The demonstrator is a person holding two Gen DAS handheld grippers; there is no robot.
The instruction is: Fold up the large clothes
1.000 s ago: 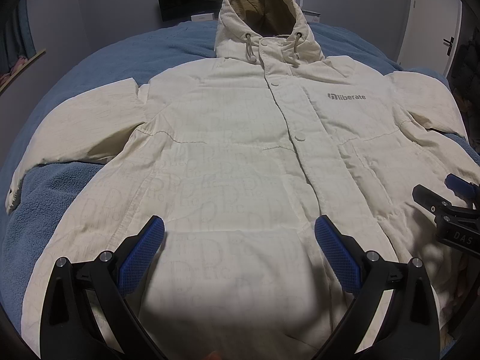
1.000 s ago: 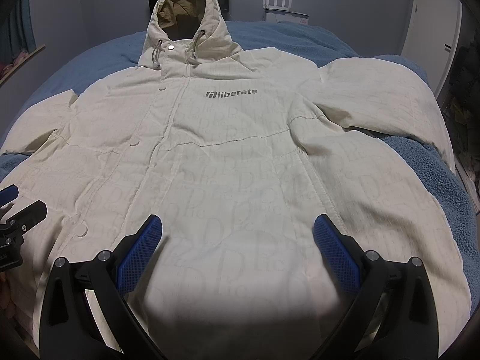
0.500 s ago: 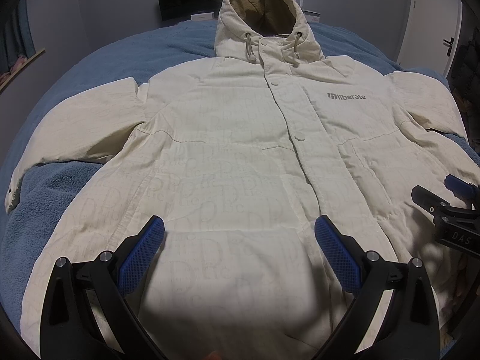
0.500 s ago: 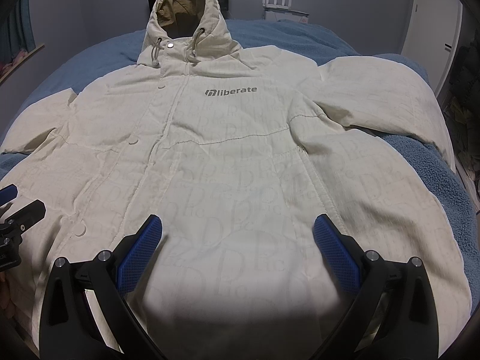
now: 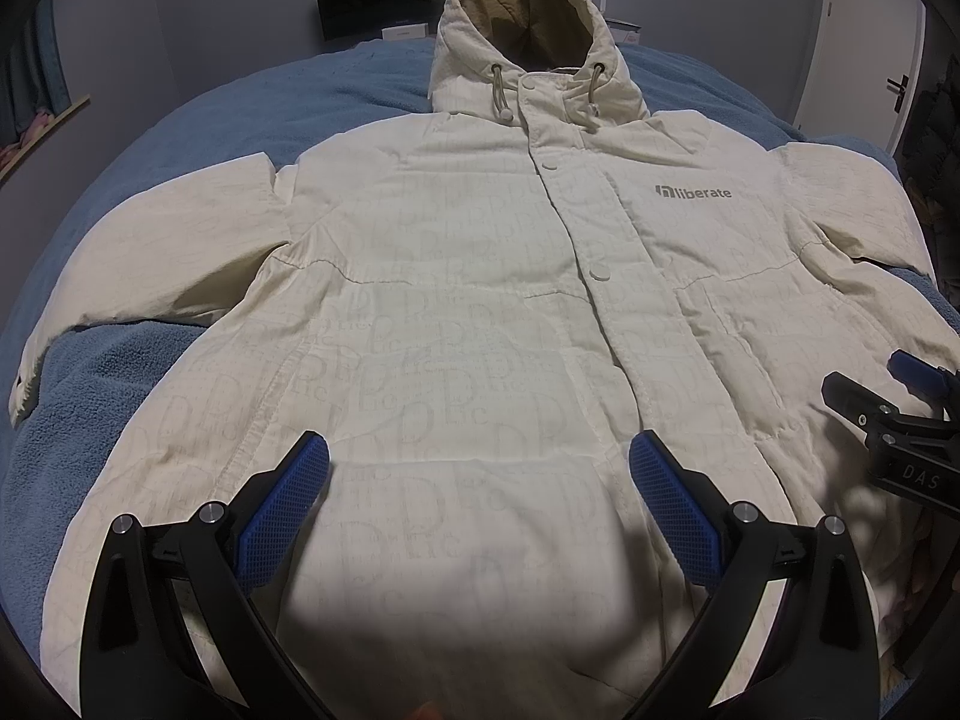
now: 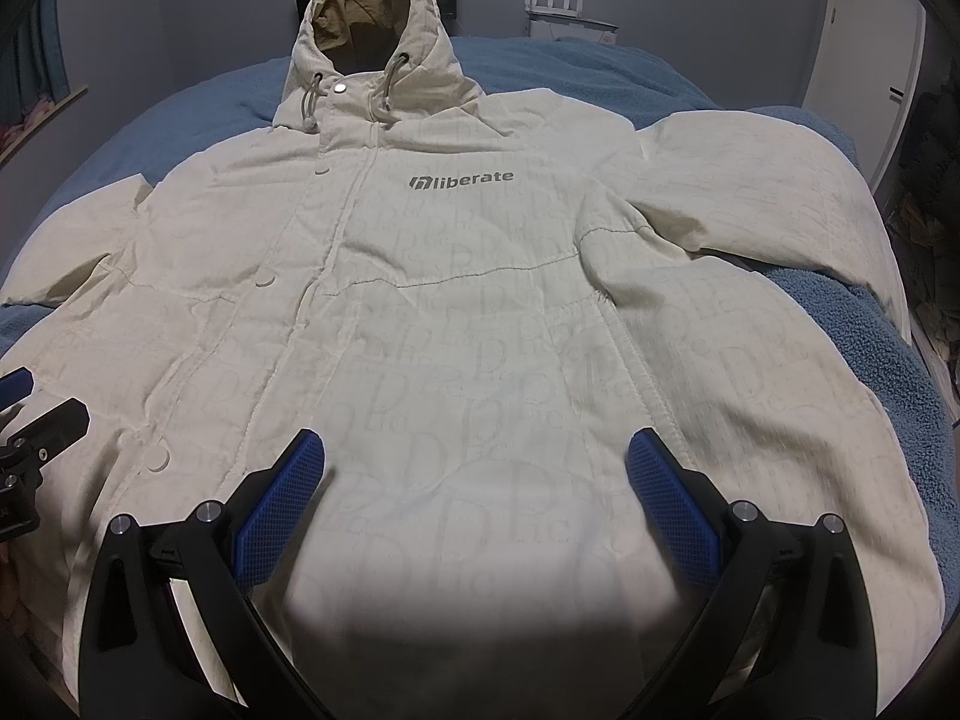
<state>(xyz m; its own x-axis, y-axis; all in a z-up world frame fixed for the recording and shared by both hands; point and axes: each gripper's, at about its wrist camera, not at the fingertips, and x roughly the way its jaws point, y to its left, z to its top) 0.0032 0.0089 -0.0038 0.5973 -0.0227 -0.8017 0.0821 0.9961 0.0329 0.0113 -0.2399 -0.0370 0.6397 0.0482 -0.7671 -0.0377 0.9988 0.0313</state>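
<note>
Left wrist view: the left hand-held gripper (image 5: 479,468) hangs wide open and empty above the lower front of the cream hooded puffer jacket (image 5: 480,300), which lies flat, face up, on the blue-blanketed bed (image 5: 210,120) ahead of it. The right hand-held gripper (image 6: 474,462) is equally spread, holding nothing. The padding is thick and probably slippery; a shallow pinch could catch only the outer shell and slide off. The hem is hidden behind both grippers, and the far cuffs are cut off.
</note>
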